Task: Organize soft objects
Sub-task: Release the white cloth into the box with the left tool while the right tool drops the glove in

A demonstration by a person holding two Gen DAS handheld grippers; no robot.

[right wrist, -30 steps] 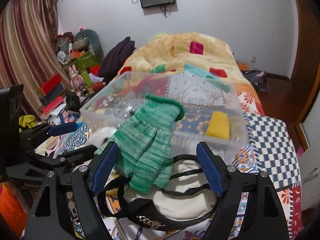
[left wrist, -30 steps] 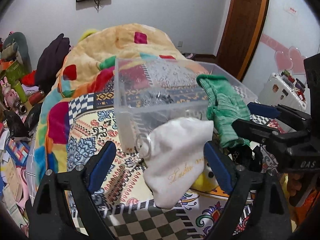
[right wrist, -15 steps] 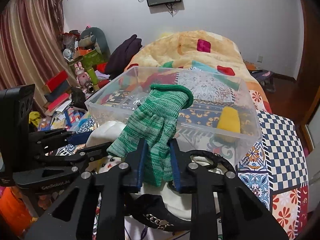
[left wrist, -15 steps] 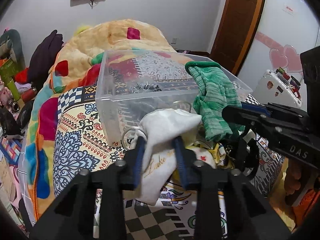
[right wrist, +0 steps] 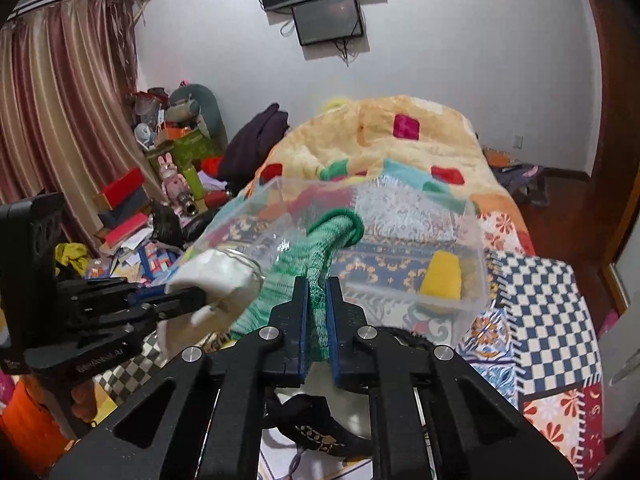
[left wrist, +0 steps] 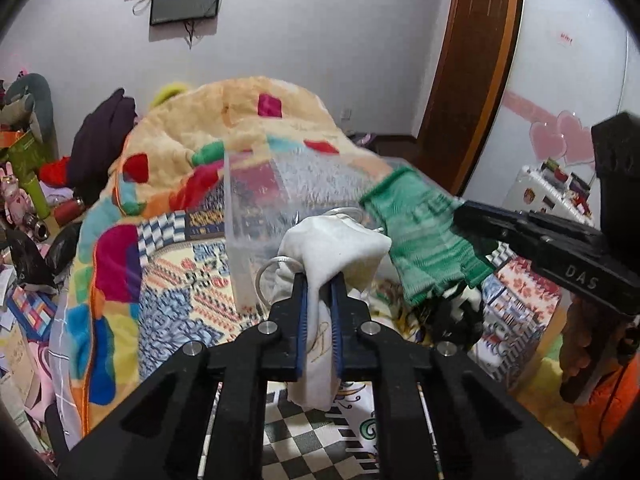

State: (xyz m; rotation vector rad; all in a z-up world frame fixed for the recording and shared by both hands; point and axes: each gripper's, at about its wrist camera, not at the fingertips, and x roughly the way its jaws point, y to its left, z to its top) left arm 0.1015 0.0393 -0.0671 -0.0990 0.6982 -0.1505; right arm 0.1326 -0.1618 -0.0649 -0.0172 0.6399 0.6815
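Gripping a white cloth drawstring pouch, the left gripper has its blue-padded fingers pinched on the fabric, seen from the left wrist, holding it aloft just in front of the near wall of a clear plastic storage bin that sits on a bed spread with a bright patchwork quilt. Beside it, the right gripper's black body reaches in from the right edge of that view, a green knitted glove dangling from it by the bin's near corner.

From the right wrist, the right gripper is pressed together on the glove's lower part, the cuff lifted level with the bin's near rim. A yellow soft item already lies inside, towards the bin's right end. A black-and-cream handbag rests on the bed below the fingers.

Both pieces appear lifted and on their way to the bin; the next move likely calls for carrying each past the near rim, above the open interior, before the fingers part.
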